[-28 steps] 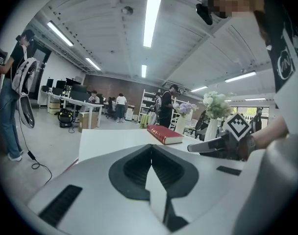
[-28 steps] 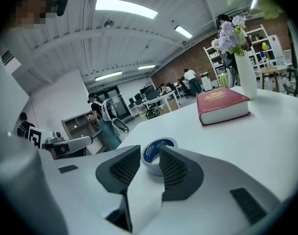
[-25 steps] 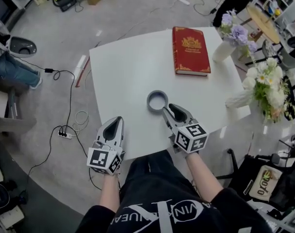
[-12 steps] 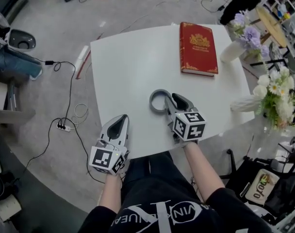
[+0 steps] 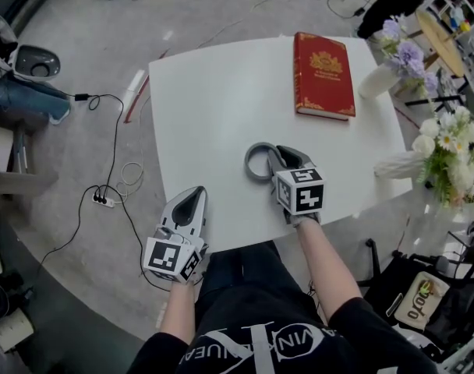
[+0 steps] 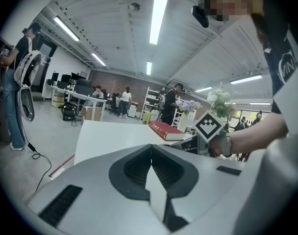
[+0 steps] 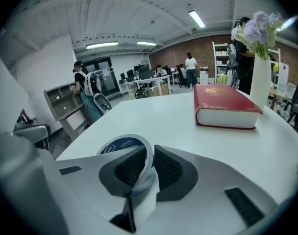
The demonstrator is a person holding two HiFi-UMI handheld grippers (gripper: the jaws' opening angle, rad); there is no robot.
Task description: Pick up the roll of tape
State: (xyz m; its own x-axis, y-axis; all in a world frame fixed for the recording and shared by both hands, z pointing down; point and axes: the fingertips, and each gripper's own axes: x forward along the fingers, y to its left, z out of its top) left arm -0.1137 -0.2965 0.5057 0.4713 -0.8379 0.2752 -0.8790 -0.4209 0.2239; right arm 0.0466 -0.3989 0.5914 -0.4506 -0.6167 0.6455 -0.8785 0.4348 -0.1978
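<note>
While closing astride tape, right claw down-tilted

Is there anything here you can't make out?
Roll of tape: head view, the right tool, jaws closing with the tape's wall between them, covers its near side.
Pad contact on the tape: right gripper view, too close to tell.
Red book, gold lettering: every view, too small.
White flowers: head view, cut by right edge.

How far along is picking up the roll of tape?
Done: the right tongs straddle the wall of the tape roll. In hand: their jaws are closing on it. Left: the lift, since the roll lies on the table. The left tongs rest shut at the table's edge.
</note>
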